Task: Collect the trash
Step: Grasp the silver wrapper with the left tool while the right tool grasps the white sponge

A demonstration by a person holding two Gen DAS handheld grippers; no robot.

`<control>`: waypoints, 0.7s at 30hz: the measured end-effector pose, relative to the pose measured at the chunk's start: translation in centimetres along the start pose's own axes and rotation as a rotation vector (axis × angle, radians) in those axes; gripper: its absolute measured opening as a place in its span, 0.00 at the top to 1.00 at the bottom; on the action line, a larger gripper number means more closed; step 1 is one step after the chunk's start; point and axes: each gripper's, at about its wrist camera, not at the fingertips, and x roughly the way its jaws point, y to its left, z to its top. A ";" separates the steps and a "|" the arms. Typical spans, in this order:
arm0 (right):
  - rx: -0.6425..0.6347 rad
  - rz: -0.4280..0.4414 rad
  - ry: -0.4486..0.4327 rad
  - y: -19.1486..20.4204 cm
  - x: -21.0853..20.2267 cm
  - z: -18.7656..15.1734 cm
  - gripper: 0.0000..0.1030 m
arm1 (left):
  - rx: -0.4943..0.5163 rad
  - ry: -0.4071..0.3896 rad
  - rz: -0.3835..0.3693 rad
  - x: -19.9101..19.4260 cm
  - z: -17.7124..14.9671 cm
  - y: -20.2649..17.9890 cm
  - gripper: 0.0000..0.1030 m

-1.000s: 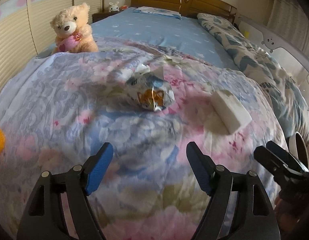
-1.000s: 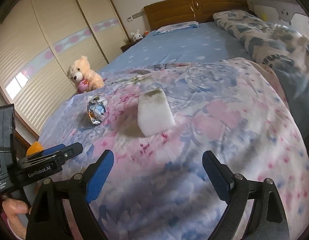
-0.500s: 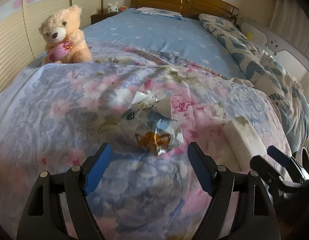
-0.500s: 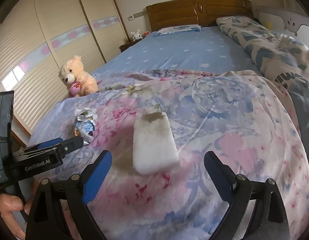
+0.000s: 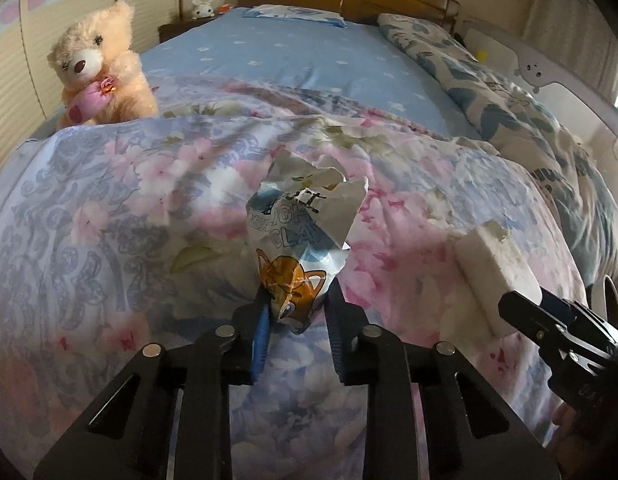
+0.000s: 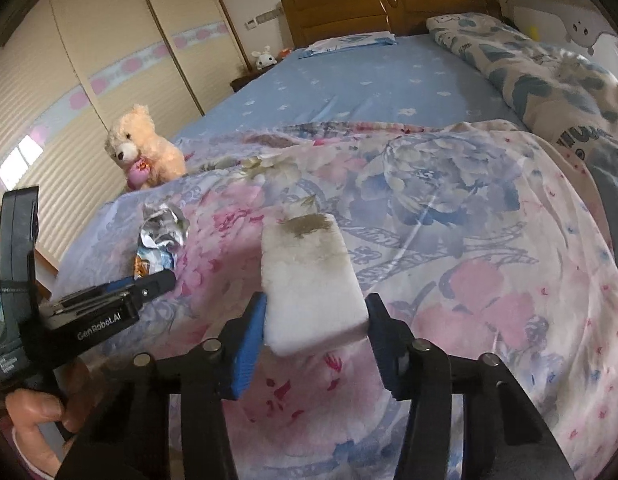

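The left hand-held gripper (image 5: 295,314) is closing its jaws on the wrapper (image 5: 301,236), and both blue pads already touch the crumpled lower end with the orange cartoon animal. The right hand-held gripper (image 6: 315,320) is closing on the sponge (image 6: 311,280); its pads sit against the near end's two sides.

Writing: the wrapper shows broken blue letters, roughly "CLA" on the lowest line, and dark characters on a white flap above; the rest is too creased to read. The left hand-held gripper's body, seen from the right wrist, bears "GenRobot.AI" in white. A smaller label lower on it is too blurred to read. The patterned duvet (image 6: 549,92) carries dark lettering I cannot make out.

Counts: one wrapper, one sponge, two hand-held grippers, one teddy bear (image 5: 99,68), one small white bunny toy (image 5: 202,7), one pillow (image 5: 295,14).

Taking the sponge as landmark: it lies on the floral quilt (image 5: 109,208), white with a brown-stained far end. The wrapper lies on the same quilt just to its left, apart from it. The bear sits beyond the wrapper, farther left, at the quilt's far edge. The pillow, bunny and wooden headboard (image 6: 389,4) are well beyond the sponge at the bed's (image 5: 301,64) far end. The duvet lies to its far right. A hand (image 6: 41,412) grips the left tool's handle to its near left.
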 end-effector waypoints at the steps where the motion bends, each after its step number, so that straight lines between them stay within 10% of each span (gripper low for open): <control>1: -0.005 -0.004 0.002 0.2 -0.2 -0.1 0.52 | 0.001 -0.003 -0.006 -0.2 -0.1 0.0 0.79; 21: 0.100 0.001 -0.096 -5.6 -12.5 -7.1 0.53 | 0.092 -0.011 -0.102 -7.8 -8.6 -10.7 0.79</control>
